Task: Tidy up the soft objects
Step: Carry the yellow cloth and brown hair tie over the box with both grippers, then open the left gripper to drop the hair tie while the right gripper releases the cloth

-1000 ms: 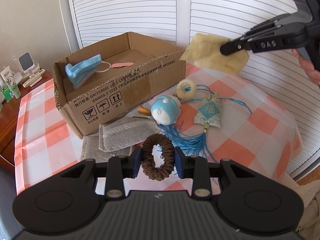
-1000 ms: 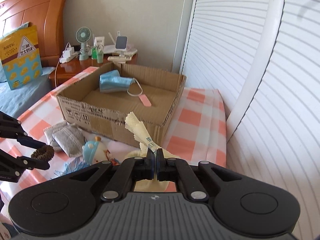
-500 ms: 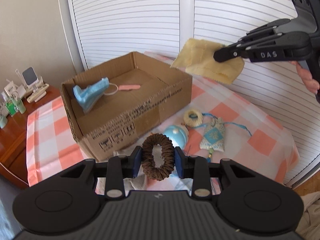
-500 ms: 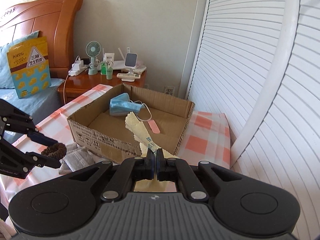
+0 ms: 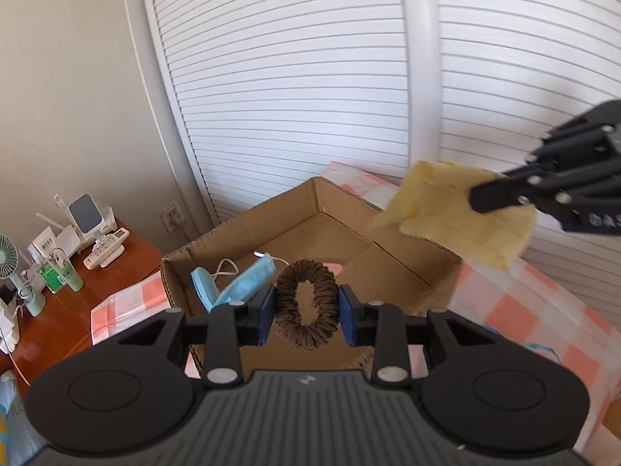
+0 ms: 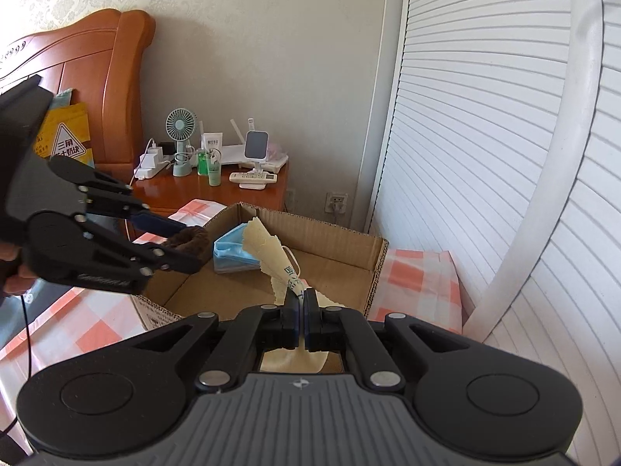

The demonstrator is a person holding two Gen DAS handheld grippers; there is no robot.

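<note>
Over cardboard box (image 5: pixel 407 268) | left gripper (image 5: pixel 306 312) level, clamping brown scrunchie (image 5: pixel 306 305) | right gripper (image 6: pixel 302 312) pinching yellow cloth (image 6: pixel 271 252)

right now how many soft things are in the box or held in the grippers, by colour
Brown: 1, the scrunchie in the left gripper
Yellow: 1, the cloth in the right gripper
Blue: 1, the face mask lying in the cardboard box
Total: 3
</note>
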